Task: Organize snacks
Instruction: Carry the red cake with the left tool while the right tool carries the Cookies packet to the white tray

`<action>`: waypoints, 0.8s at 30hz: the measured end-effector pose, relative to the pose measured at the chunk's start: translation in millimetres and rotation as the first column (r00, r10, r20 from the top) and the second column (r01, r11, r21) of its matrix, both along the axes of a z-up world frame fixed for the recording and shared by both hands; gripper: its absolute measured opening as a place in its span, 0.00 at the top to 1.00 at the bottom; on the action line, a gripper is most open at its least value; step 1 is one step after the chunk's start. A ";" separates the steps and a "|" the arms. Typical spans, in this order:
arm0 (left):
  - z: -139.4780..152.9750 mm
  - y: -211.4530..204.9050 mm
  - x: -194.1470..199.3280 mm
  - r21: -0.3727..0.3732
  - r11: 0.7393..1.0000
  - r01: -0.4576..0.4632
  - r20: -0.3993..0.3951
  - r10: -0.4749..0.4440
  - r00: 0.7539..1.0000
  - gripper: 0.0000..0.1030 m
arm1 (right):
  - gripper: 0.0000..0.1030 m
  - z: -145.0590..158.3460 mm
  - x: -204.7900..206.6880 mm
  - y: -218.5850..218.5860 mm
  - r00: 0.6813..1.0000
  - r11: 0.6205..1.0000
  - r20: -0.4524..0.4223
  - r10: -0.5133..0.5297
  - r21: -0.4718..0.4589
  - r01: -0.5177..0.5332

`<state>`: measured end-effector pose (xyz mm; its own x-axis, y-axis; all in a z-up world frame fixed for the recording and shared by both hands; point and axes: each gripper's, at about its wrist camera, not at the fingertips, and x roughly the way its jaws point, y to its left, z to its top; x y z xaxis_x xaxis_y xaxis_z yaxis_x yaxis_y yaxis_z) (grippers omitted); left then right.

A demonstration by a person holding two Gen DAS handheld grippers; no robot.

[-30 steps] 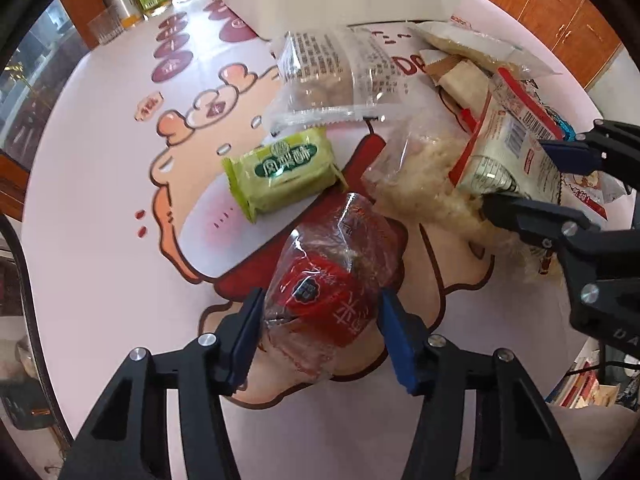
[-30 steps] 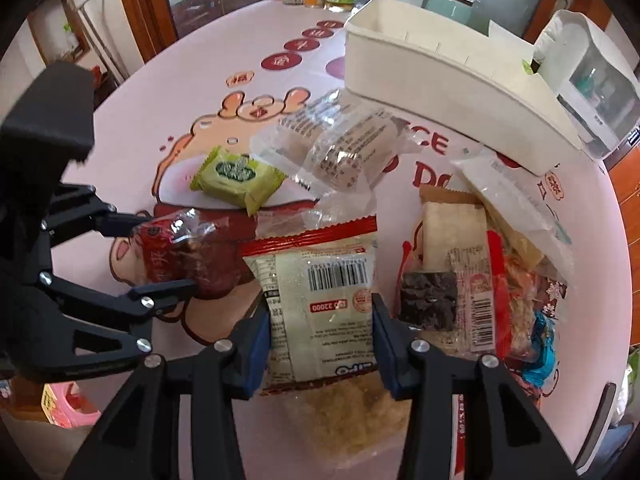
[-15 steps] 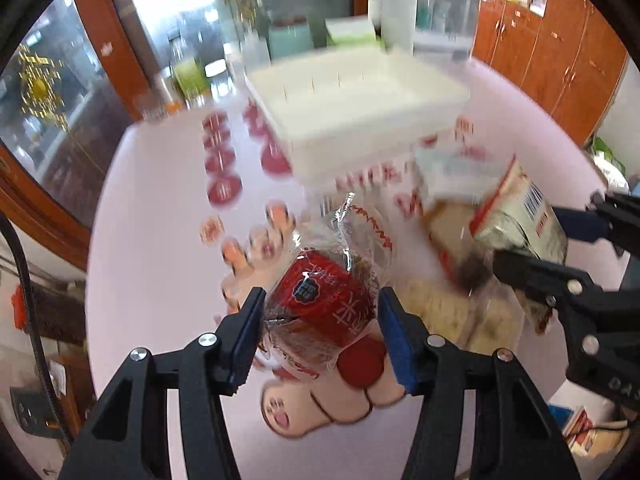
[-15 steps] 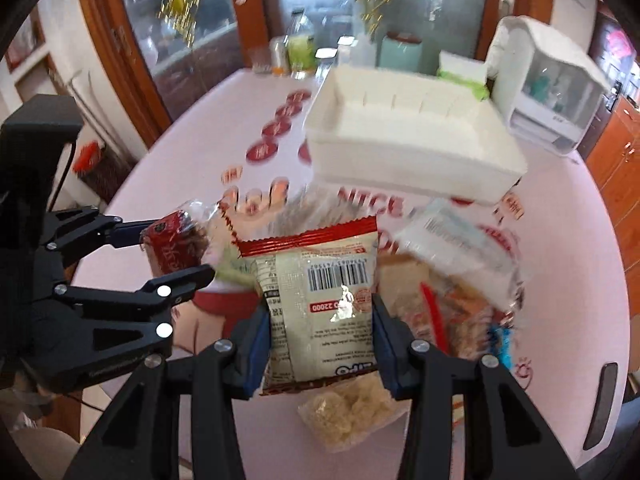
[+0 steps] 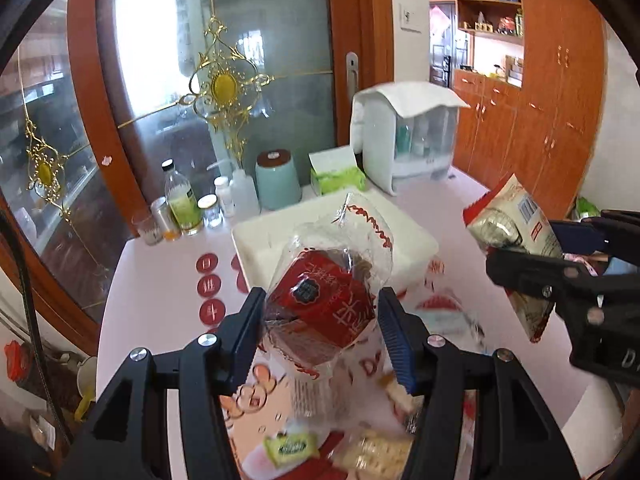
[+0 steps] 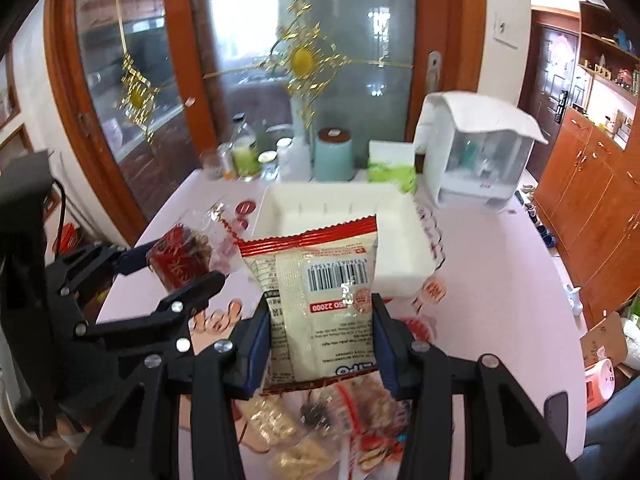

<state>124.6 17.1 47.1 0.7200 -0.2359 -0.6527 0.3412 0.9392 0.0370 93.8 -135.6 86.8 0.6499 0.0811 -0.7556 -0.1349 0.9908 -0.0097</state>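
Two grippers are recorded, each clamped on one snack. The left gripper [image 5: 322, 322], at lower centre of the left wrist view, is closed on a clear bag with a red label [image 5: 324, 300], which is held clear of the tabletop. The right gripper [image 6: 320, 334], at lower centre of the right wrist view, is closed on a white packet with red edges and a barcode [image 6: 320, 300], also held in the air.

One white tray [image 6: 404, 268] is noted at mid-frame, beyond both held items; its inside appears bare. One small green packet [image 5: 290, 448] is seen at the bottom edge of the left view. A heap of loose snack bags [image 6: 320, 424] is seen at the bottom of the right view; their number cannot be told because of blur.

The tabletop [image 5: 160, 292] is pale pink with a cartoon print and red round marks. At its far edge are set one teal canister [image 5: 278, 180], one green tissue box [image 5: 338, 174], one white covered cabinet [image 5: 404, 136] and a cluster of bottles and jars [image 5: 192, 208]. Behind these, glass doors with gold ornaments [image 5: 222, 84] are observed, and orange wooden cupboards [image 5: 552, 100] at upper right.
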 end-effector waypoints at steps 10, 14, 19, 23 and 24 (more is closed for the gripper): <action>-5.1 -27.4 84.4 0.004 0.981 -0.194 -0.004 0.194 0.981 0.47 | 0.56 -4.3 90.9 -45.3 1.000 0.999 0.003 0.016 0.037 -0.017; -17.6 -30.0 111.0 0.001 0.968 -0.251 -0.029 0.251 0.967 0.47 | 0.56 -22.9 126.7 -60.1 0.999 0.997 -0.024 0.032 0.067 -0.031; -35.4 -35.9 133.2 0.016 0.955 -0.295 -0.049 0.296 0.954 0.47 | 0.56 -54.3 162.7 -68.9 0.996 0.995 -0.068 0.060 0.087 -0.054; -50.5 -44.0 147.0 0.033 0.950 -0.311 -0.065 0.313 0.948 0.47 | 0.56 -77.6 183.5 -74.1 0.992 0.993 -0.105 0.063 0.103 -0.052; -54.3 -45.6 149.1 0.038 0.949 -0.312 -0.069 0.314 0.947 0.47 | 0.56 -82.7 187.7 -74.4 0.991 0.993 -0.113 0.065 0.104 -0.054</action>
